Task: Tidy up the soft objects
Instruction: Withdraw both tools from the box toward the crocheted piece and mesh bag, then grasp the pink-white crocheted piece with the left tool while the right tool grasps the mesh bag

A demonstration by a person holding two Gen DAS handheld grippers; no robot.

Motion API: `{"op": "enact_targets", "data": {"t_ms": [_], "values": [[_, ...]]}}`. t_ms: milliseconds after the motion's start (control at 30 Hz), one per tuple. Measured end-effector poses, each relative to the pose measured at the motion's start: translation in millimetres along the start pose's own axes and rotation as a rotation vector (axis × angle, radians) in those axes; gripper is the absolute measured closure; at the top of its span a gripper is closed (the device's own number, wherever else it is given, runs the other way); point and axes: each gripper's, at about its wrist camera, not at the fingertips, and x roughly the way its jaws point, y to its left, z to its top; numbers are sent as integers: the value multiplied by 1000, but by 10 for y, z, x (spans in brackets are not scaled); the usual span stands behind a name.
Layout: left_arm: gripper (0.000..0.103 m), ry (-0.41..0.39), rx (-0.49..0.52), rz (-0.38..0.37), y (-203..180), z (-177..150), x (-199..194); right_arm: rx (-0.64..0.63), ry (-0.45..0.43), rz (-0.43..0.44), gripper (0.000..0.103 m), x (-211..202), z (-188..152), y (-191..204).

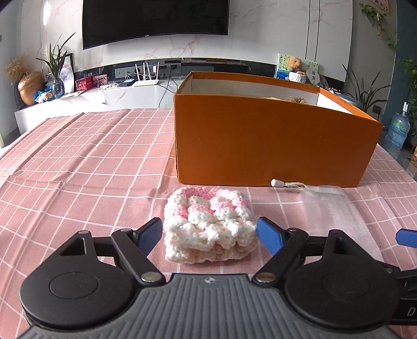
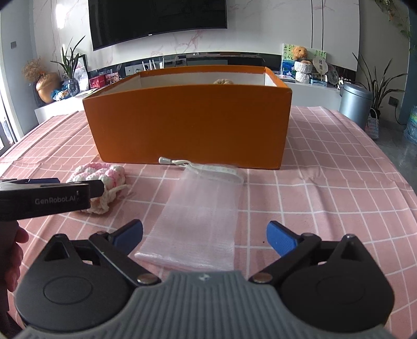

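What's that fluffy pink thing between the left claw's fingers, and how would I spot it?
Find the big orange box on the pink checked tablecloth. Just in front of its near wall lies a folded crocheted cloth, between the open fingers of the left gripper. Unlike the flat, see-through mesh pouch beside it, it is thick, knobbly, pink and white.

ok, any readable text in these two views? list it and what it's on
"GenRobot.AI" – white print on the side of the left claw, seen from the right wrist view.
TV logo under the screen: too small to read.
Water jug label, red boxes on the shelf: blurred.
Orange box: no print visible.
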Motion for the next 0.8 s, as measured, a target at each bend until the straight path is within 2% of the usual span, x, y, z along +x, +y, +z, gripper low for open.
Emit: {"op": "enact_targets", "data": {"t_ms": [333,567,800], "values": [[1,27,1,16,12,90,198,14,21,-5,4,141,30,-12],[1,84,-58,26,49,160,339,12,32,-6,4,238,75,12],[27,68,-73,13,93,133,261,-3,45,-7,4,373,158,92]]}}
